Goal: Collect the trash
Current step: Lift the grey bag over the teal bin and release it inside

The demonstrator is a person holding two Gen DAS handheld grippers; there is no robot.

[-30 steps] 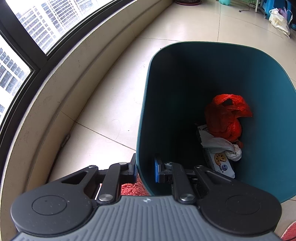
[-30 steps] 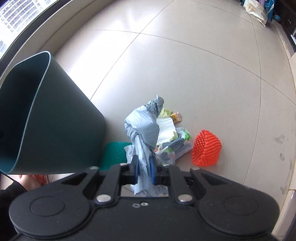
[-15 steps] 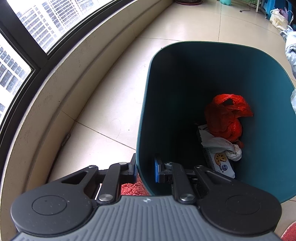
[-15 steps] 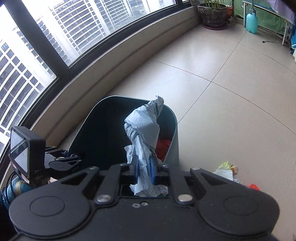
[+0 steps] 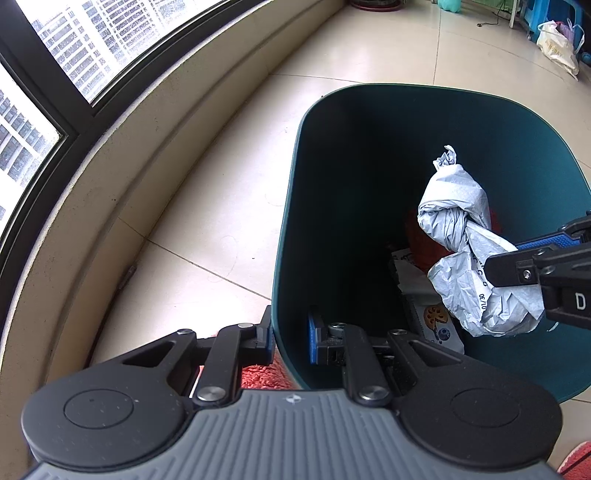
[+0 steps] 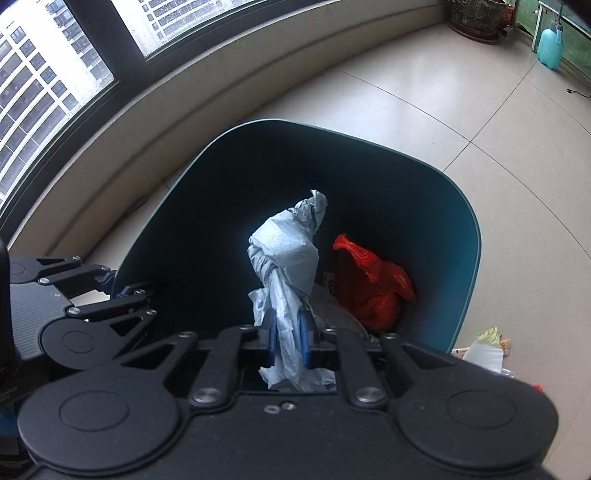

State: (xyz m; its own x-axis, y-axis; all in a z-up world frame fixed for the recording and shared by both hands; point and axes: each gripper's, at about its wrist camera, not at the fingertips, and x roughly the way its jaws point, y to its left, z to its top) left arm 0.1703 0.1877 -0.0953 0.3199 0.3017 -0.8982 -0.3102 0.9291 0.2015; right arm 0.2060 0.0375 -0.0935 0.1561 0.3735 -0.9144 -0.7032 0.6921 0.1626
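Observation:
A tall teal bin [image 5: 406, 87] [image 6: 332, 127] stands on the tiled floor by the window. My left gripper [image 5: 290, 338] [image 6: 123, 290] is shut on the bin's near rim, one finger outside the wall and one inside. My right gripper [image 6: 288, 336] [image 5: 502, 256] is shut on a knotted grey plastic bag [image 6: 284, 258] [image 5: 458, 206] and holds it over the bin's mouth. Inside the bin lie a red plastic bag [image 6: 373, 288] and a printed paper box [image 5: 437, 319], both partly hidden behind the grey bag.
A curved window sill [image 5: 147, 122] runs along the left. More loose trash [image 6: 484, 349] lies on the floor right of the bin. A red mat [image 5: 258, 376] is under my left gripper. A plant pot [image 6: 476, 16], a teal jug [image 6: 550, 48] and a white bag [image 5: 557, 48] stand far off.
My right gripper carried the grey bag from above the floor pile leftward to over the bin's mouth. The left gripper kept still on the rim.

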